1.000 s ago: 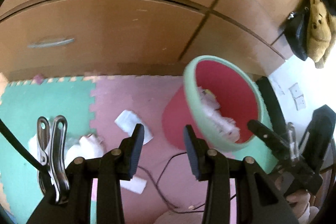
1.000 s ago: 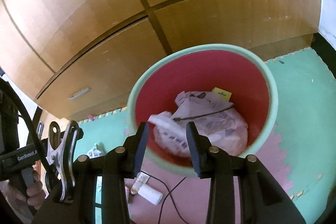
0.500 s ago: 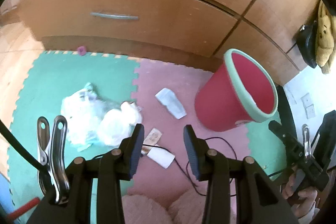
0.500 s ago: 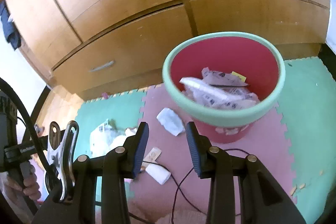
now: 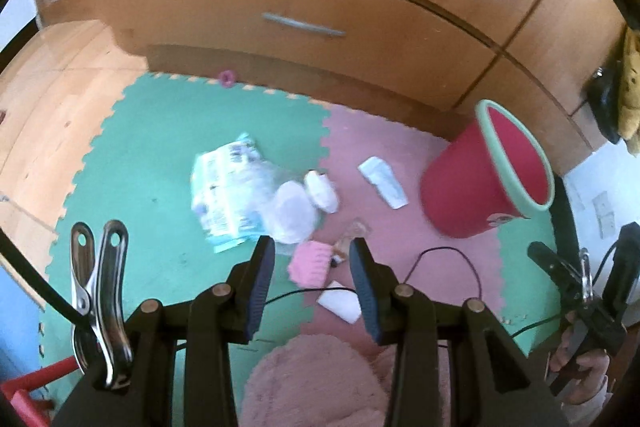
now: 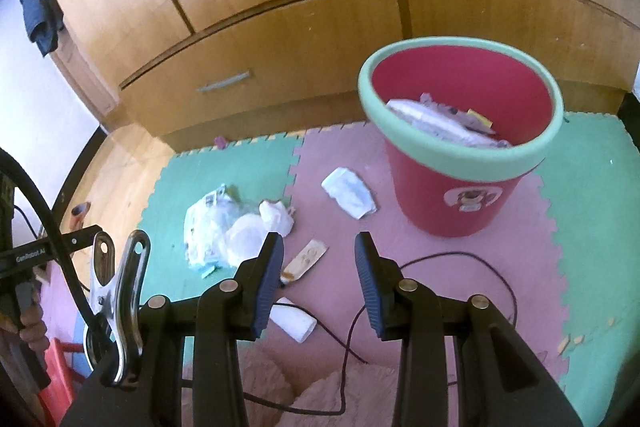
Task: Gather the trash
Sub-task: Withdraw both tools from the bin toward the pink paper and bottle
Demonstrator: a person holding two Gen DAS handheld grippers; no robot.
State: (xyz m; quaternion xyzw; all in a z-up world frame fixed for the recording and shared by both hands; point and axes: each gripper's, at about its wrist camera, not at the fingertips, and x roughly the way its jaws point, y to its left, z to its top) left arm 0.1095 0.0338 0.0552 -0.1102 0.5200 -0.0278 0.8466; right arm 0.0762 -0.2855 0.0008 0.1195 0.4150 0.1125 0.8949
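Pink foam mat [image 6: 352,239] trash is lying at ten o'clock of the red bin [image 6: 460,195]; both the left gripper [image 5: 312,279] and right gripper [image 6: 318,275] are hovering released, empty; the black cable [image 6: 452,259] is risking snagging.

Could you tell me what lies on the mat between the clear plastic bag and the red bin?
In the right wrist view, a crumpled tissue lies beside the plastic bag, then a flat white packet on the pink mat before the red bin.

Bare green foam mat [image 5: 160,155] lies open ahead-left of the left gripper [image 5: 312,279]; a thin black cable [image 5: 440,255] crosses beneath, a red green-rimmed plastic bin [image 5: 480,187] stands right.
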